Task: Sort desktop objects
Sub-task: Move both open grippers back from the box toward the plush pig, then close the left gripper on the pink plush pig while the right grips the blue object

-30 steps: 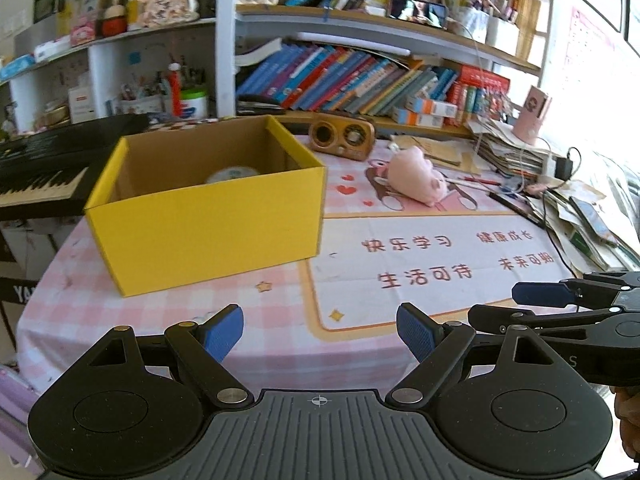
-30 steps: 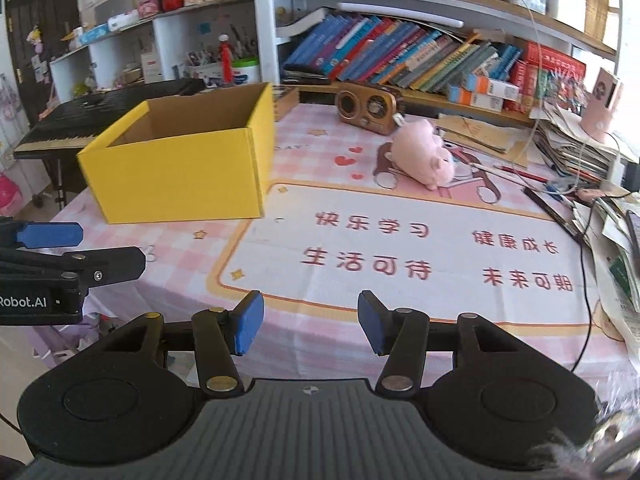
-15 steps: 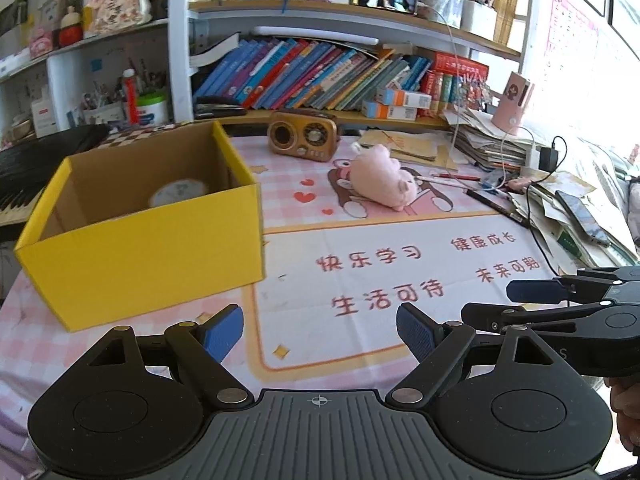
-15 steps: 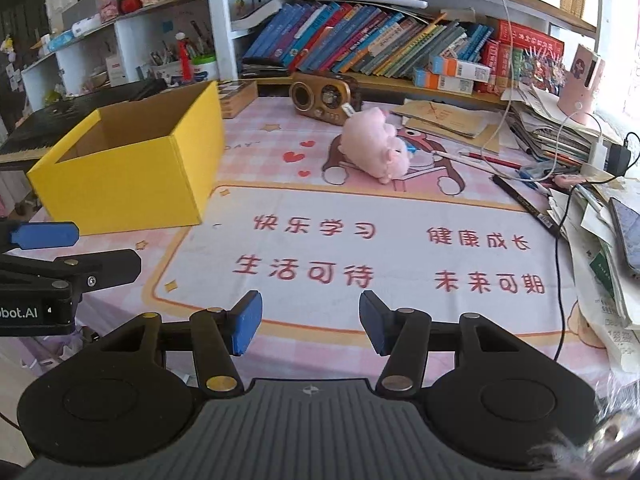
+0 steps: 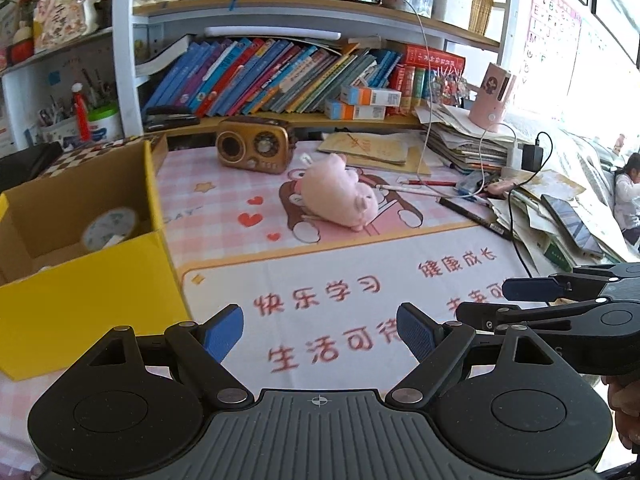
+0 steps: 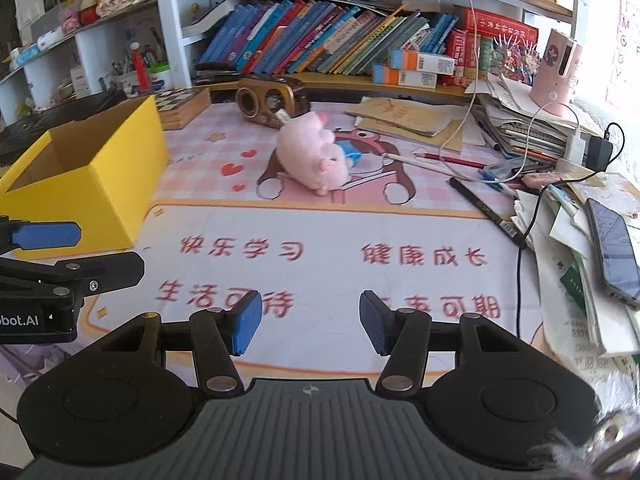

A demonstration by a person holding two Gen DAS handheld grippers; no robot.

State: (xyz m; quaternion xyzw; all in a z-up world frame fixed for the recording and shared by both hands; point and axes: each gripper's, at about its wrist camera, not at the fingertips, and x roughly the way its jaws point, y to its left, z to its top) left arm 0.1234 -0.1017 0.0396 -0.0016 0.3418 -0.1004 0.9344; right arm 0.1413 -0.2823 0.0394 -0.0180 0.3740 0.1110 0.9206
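A yellow cardboard box [image 5: 80, 300] [image 6: 100, 176] stands on the left of the desk, with a round pale clock [image 5: 110, 229] lying inside it. A pink plush pig [image 5: 338, 194] [image 6: 310, 152] lies on the printed mat beyond both grippers. A small brown retro radio [image 5: 253, 149] [image 6: 272, 98] stands behind it. My left gripper [image 5: 320, 336] hangs open above the mat's near edge, nothing between its blue pads. My right gripper [image 6: 310, 320] is open too, narrower, empty, and appears to the right in the left wrist view [image 5: 532, 300].
A stack of papers, a phone [image 6: 614, 248], pens [image 6: 484, 204] and charger cables [image 6: 520, 232] crowd the right side of the desk. Bookshelves [image 5: 280, 76] rise behind. A pink cup-like device [image 6: 558, 72] stands on the paper pile. A chequered board [image 6: 180, 102] lies behind the box.
Both grippers have travelled rightwards along the desk, so the yellow box has slid to the left of both views and the plush pig sits closer to centre. Neither holds anything.
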